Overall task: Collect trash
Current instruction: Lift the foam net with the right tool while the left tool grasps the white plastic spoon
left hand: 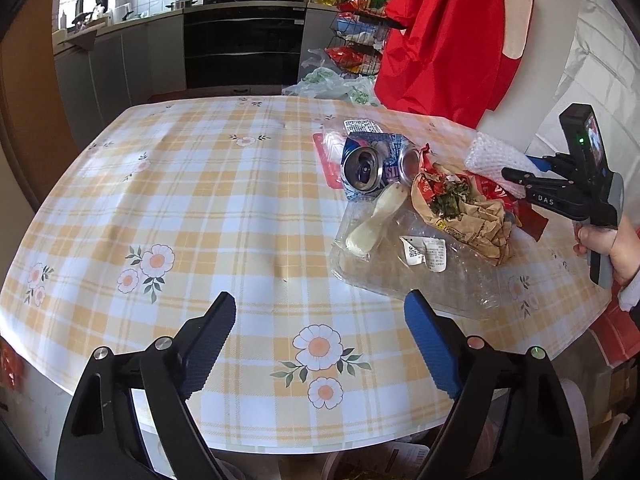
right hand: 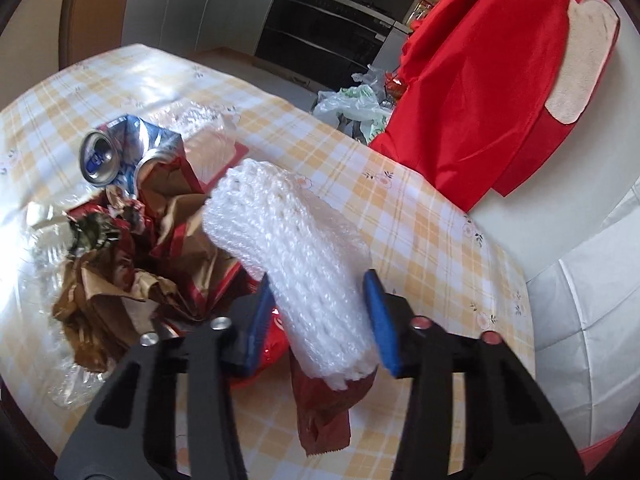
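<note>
Checked yellow-and-white oilcloth over the table (left hand: pixel 168 184), left half bare, trash heaped on the right half. Red garment (left hand: pixel 448 40) draped on the chair at far right, off-task. Clear plastic tray (left hand: pixel 400 268) flat at the near edge of the heap, crumpled brown paper wrapper (left hand: pixel 472 220) with green scraps lying on it, crushed blue can (left hand: pixel 368 166) just behind, pale spoon (left hand: pixel 376 224) leaning off the can onto the tray.

White foam net sleeve (right hand: pixel 296 264) at far right of the heap, clamped between the blue pads of the right gripper (right hand: pixel 320 316), jaws half closed on it. Sleeve squashes easily, so firm squeeze near its middle, then straight lift. Red wrapper (right hand: pixel 324 412) hanging under the sleeve, possibly snagged along, contact hidden.

Right gripper tilted down toward the table from the right side, person's hand (left hand: pixel 604 248) on the grip low at right. Left gripper (left hand: pixel 320 344) hovering over the near table edge, jaws wide, nothing between them, angled down, tray just beyond the right finger. Bin apparently below the near edge, blurred.
</note>
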Demonstrator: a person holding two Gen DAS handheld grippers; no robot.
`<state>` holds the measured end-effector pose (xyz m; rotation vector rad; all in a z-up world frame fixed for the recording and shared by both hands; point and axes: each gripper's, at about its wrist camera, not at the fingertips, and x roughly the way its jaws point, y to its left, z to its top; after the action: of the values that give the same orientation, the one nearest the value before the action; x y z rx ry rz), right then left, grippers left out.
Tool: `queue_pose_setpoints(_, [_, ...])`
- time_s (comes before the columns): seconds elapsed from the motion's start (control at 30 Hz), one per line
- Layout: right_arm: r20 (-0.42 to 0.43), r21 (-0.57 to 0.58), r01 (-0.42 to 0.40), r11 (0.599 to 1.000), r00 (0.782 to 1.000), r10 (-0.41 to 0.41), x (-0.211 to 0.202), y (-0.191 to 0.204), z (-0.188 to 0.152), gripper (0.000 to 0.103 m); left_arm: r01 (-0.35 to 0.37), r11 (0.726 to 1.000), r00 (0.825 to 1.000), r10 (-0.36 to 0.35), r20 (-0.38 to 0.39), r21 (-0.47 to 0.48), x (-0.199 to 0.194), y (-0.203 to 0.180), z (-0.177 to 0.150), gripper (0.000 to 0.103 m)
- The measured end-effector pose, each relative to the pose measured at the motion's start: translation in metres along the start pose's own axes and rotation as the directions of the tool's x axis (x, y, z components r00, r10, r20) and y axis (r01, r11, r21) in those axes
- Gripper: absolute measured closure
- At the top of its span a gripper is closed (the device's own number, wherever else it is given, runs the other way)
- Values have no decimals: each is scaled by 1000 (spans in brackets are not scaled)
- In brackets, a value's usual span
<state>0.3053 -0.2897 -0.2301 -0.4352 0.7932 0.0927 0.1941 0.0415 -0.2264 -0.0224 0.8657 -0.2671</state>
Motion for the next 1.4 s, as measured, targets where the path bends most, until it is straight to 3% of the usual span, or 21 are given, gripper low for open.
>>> queue_pose_setpoints(0.37, [167,162,-56,985,986,29,-64,-18,-7,63,30,997,1000,-30,-1,74,12,-20,15,31])
queue_pose_setpoints(0.57, [210,273,-151,950,973,94,-92,-23,-22,63,43,989,999,-41,-19,140,32,-35,31,39])
queue_pose_setpoints(0.83, [229,388,-252,887,958,172,-106,-12,-58,63,55,968,995,-34,-90,244,80,-56,48,57])
queue_pose_setpoints(1.17, [236,478,-312,821,946,222,-108,-11,-86,63,24,956,991,16,-135,293,117,-64,54,58])
queue_pose_setpoints(1.37, [242,458,-327,827,941,238,-113,-3,-87,63,-10,953,991,50,-122,304,124,-69,53,60])
queue_pose_setpoints(1.4, [245,461,-333,823,939,242,-114,-3,-87,63,-13,952,991,53,-120,307,125,-71,53,71])
